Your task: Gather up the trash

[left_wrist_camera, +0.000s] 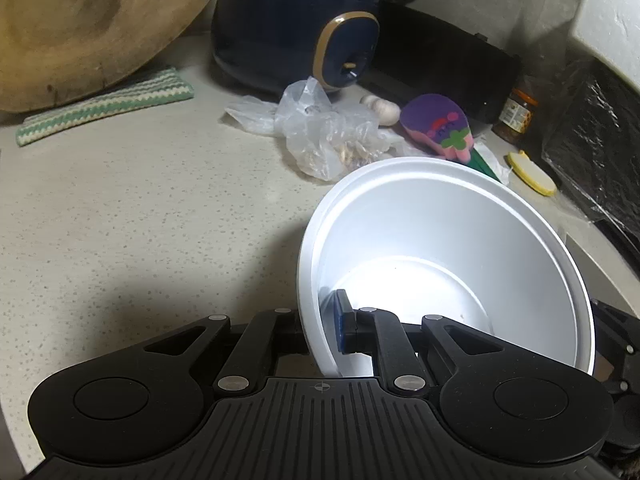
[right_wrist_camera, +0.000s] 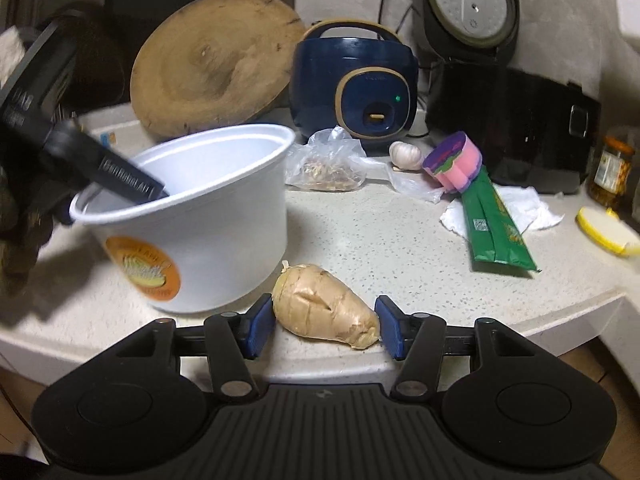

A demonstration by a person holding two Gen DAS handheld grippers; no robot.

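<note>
- left tongs (left_wrist_camera: 326, 330) clamped on white bowl (left_wrist_camera: 440, 248) wall, bowl tilted
- right tongs (right_wrist_camera: 325, 327) released, straddling ginger piece (right_wrist_camera: 326, 306) on desk (right_wrist_camera: 380, 236)

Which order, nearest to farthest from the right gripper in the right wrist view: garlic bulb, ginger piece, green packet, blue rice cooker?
From the right gripper:
1. ginger piece, between its fingers at the counter's front edge.
2. green packet, right of centre, mid-counter.
3. garlic bulb, farther back, beside the pink and purple sponge.
4. blue rice cooker, at the back by the wall.
</note>
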